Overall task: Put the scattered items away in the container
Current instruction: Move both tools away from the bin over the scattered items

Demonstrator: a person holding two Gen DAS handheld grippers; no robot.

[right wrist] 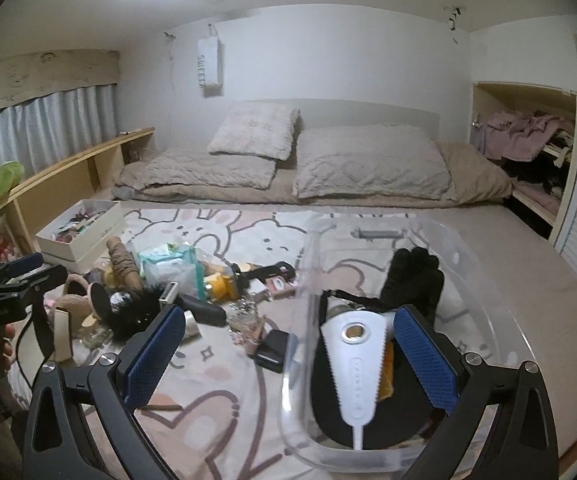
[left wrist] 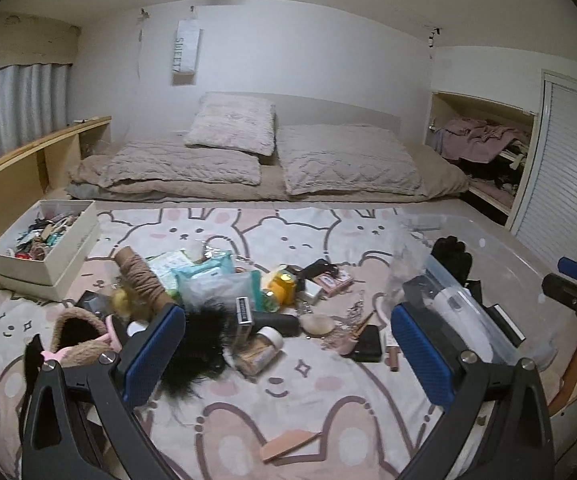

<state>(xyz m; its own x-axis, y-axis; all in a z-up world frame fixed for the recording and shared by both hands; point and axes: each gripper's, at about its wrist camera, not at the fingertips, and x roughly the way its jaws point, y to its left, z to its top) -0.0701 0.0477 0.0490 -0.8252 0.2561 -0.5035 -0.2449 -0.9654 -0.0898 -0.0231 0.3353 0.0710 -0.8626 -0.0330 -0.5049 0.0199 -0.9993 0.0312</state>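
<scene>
A clear plastic container [right wrist: 308, 264] sits on the bunny-print sheet at the right; it also shows in the left wrist view [left wrist: 464, 304]. Inside lie a white and black device [right wrist: 356, 364] and a black glove [right wrist: 412, 280]. A heap of scattered items lies left of it: a black feathery thing [left wrist: 200, 344], a yellow jar [left wrist: 282, 286], teal packets [left wrist: 212, 276], a jar [left wrist: 258, 350], a dark case [left wrist: 366, 344]. My left gripper [left wrist: 288, 354] is open and empty, low over the heap. My right gripper [right wrist: 288, 360] is open and empty, over the container's near rim.
A white box [left wrist: 44, 264] full of small items stands at the far left. A fuzzy slipper [left wrist: 78, 336] lies near the left finger. Pillows and folded bedding [left wrist: 264, 160] lie at the back. A wooden shelf [left wrist: 28, 160] runs along the left, a closet [left wrist: 488, 148] at right.
</scene>
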